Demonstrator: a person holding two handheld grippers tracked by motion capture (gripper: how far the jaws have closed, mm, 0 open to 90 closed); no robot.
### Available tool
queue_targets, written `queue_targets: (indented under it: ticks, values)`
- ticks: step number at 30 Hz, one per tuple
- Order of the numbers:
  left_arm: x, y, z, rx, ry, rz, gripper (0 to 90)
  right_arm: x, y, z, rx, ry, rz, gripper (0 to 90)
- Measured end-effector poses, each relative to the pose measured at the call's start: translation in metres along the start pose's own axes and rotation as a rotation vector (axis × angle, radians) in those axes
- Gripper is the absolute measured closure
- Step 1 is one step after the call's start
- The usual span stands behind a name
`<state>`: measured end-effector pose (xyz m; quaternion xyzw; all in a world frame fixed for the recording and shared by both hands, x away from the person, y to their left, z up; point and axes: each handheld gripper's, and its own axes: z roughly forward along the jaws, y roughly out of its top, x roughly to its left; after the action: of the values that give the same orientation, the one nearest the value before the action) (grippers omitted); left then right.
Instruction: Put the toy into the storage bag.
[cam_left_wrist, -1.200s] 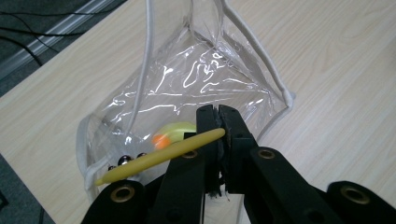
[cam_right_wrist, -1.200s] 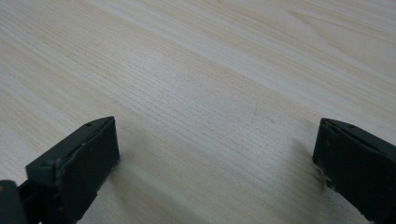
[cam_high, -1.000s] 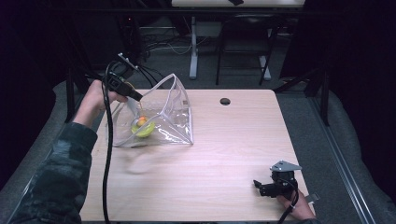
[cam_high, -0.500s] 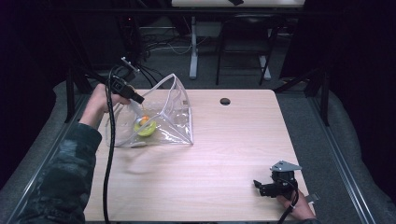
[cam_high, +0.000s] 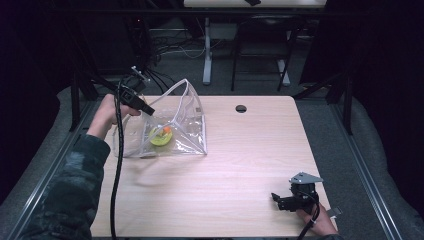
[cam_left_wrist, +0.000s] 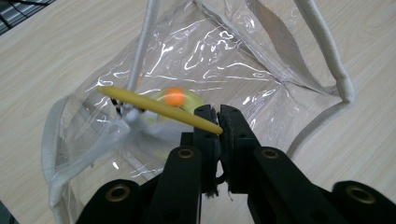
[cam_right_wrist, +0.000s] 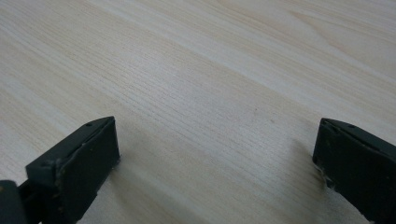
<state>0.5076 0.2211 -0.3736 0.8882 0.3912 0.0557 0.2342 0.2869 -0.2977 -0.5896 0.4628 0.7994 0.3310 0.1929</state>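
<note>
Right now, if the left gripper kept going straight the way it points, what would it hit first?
Probably the clear plastic bag. The left gripper, shut on a thin yellow stick, aims into its open mouth, toward the yellow-green object with an orange spot inside. Depth is unclear.

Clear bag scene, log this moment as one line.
left gripper: shut on yellow stick over clear bag | right gripper: open, low over table | green-orange toy inside bag

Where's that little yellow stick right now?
The yellow stick is pinched in the left tool, held over the open clear bag at the table's far left.
</note>
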Motion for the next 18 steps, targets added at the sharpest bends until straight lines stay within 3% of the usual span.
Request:
queue_targets:
  ticks: [5,9,11,18]
  values:
    - [-0.008,0.0,-0.008,-0.02,0.001,0.032,74.6,0.0,0.0,0.0,-0.002,0.003,0.002,0.0]
    - [-0.014,0.0,-0.015,-0.01,0.032,0.054,60.7,0.0,0.0,0.0,-0.002,0.003,0.002,0.0]
    - [-0.015,-0.001,-0.018,-0.002,0.053,0.052,50.7,0.0,0.0,0.0,-0.002,0.003,0.002,0.0]
    - [-0.014,-0.008,-0.03,-0.014,0.076,0.032,32.4,0.0,0.0,0.0,-0.002,0.003,0.003,0.0]
